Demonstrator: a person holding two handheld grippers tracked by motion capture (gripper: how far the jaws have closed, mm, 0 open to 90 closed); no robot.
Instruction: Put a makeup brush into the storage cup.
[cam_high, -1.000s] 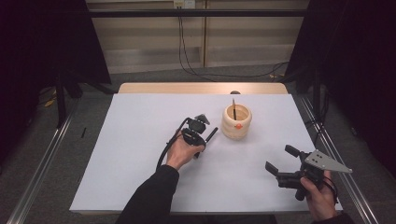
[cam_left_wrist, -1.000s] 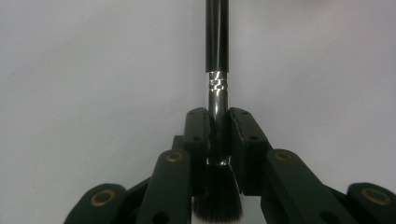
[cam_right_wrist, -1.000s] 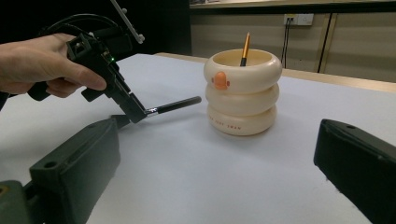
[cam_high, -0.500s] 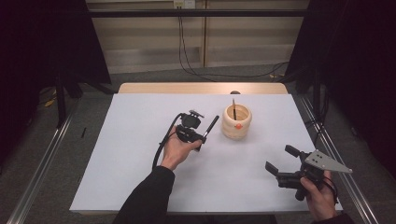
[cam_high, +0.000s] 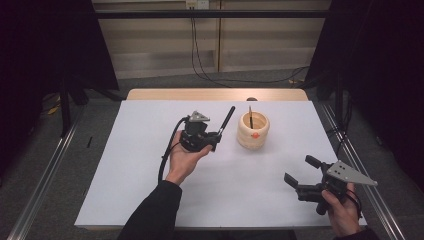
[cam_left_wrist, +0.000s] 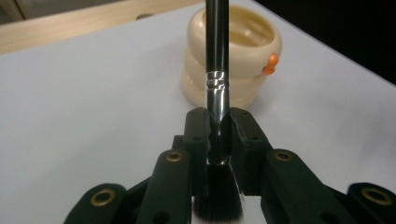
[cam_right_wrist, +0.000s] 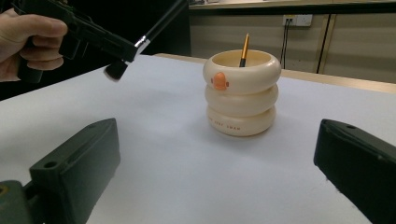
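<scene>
The left gripper (cam_high: 216, 139) is clenched on a makeup brush (cam_left_wrist: 217, 70), its jaws pinching the metal collar just above the bristles, so the dark tuft hangs behind the grip and the long black handle sticks out ahead. That hold looks chosen to let the handle lead into an opening. Just beyond the handle's tip stands a cream holder (cam_high: 253, 131) of stacked rings, with an orange mark on its side and a thin pencil-like stick (cam_right_wrist: 244, 49) already leaning inside. The brush is off the worktop (cam_high: 125, 165), tilted up toward the holder's mouth but apart from it.

Farther out, the right gripper (cam_high: 302, 176) hovers near the person's edge of the worktop with its jaws spread wide and nothing between them. It faces the holder, probably ready to steady it.

Compared with a second ago, the left hand (cam_high: 186, 159) has lifted and drawn back a little from the holder, and the brush handle now points more steeply upward. The grip on the brush is unchanged, and the right gripper has kept its place.
</scene>
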